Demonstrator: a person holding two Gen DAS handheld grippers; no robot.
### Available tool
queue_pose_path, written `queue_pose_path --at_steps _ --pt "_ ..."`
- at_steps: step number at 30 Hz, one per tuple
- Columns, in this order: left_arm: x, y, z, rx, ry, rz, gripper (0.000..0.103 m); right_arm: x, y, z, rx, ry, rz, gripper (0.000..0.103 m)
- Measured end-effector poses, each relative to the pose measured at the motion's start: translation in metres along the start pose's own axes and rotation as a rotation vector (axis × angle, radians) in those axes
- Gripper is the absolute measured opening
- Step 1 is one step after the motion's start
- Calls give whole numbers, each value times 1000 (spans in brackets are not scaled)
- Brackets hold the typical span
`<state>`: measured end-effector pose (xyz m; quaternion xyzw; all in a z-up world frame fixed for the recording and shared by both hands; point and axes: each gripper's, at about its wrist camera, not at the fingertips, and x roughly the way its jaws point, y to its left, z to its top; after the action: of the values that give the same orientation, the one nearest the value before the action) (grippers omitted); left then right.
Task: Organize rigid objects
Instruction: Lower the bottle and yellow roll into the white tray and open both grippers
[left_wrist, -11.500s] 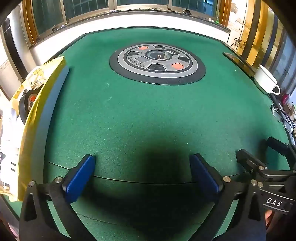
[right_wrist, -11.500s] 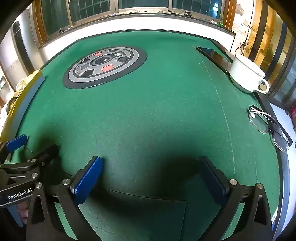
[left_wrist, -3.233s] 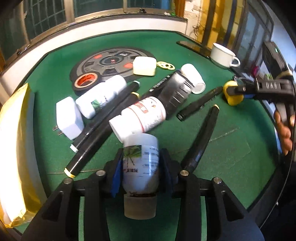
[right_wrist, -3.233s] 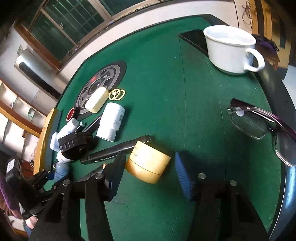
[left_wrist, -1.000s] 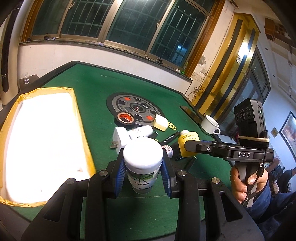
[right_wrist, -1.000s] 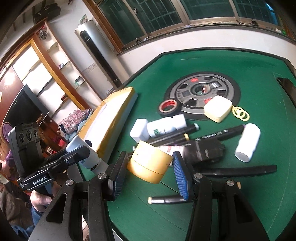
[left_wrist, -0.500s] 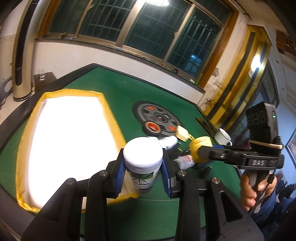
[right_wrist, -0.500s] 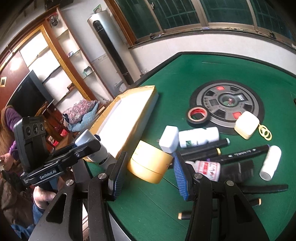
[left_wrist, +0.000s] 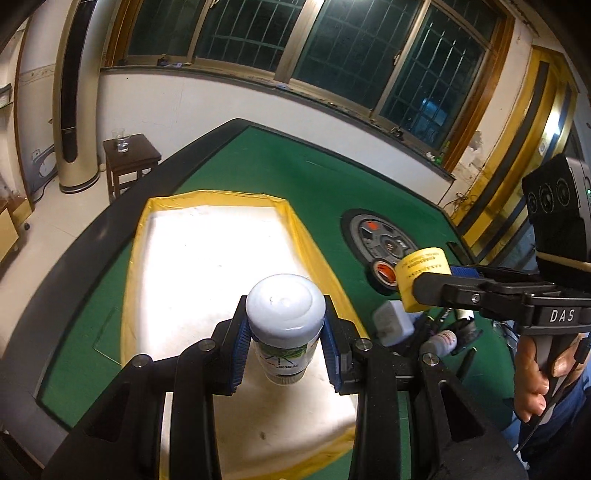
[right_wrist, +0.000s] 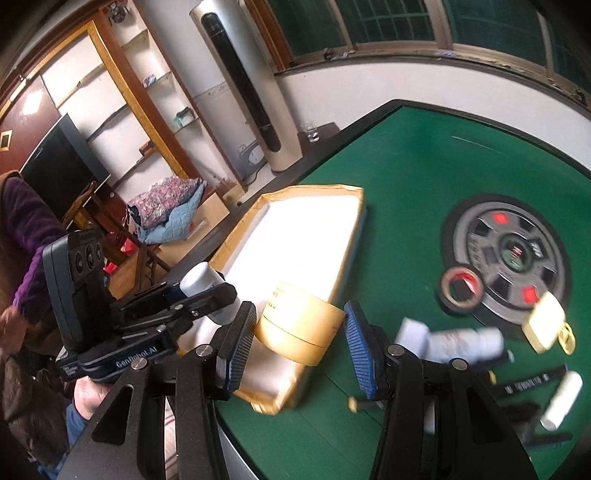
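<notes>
My left gripper (left_wrist: 284, 350) is shut on a white bottle (left_wrist: 284, 325) with a green label, held upright above the white inside of the yellow-rimmed box (left_wrist: 207, 258). My right gripper (right_wrist: 295, 343) is shut on a yellow round jar (right_wrist: 295, 328), which hangs over the box's near corner (right_wrist: 280, 398). In the left wrist view the right gripper (left_wrist: 428, 284) with the yellow jar (left_wrist: 423, 277) sits to the right of the box. In the right wrist view the left gripper (right_wrist: 207, 291) holds the white bottle (right_wrist: 203, 284) at the box's left side.
On the green table (left_wrist: 325, 184) lie a tape roll (right_wrist: 461, 291), a white plug (right_wrist: 412, 332), a white bottle (right_wrist: 465, 343), a cream case (right_wrist: 545, 325), markers (right_wrist: 528, 384) and another white bottle (right_wrist: 561, 402), near a round grey panel (right_wrist: 513, 254). A hand (left_wrist: 543, 376) grips the right handle.
Both grippers have swung left with their loads: the white bottle is now over the middle of the box, and the yellow jar has come from over the clutter to the box's corner.
</notes>
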<state>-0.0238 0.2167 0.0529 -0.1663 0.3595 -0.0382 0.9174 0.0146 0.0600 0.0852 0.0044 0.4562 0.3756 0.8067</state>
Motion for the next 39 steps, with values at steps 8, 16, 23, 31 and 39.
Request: queue_pose_path --at_steps 8,16,23,31,39 --pt "30 33 21 -24 96 79 32 64 5 38 15 75 -21 45" --pt "64 56 42 -78 183 87 32 119 1 70 74 145 -63 45" --pt "80 58 53 -57 218 83 32 155 -11 81 137 204 -83 44" --pt "82 65 55 -37 176 69 32 165 -22 85 173 200 -90 45" --pt "84 77 61 -81 179 64 58 167 -24 91 196 193 -47 45"
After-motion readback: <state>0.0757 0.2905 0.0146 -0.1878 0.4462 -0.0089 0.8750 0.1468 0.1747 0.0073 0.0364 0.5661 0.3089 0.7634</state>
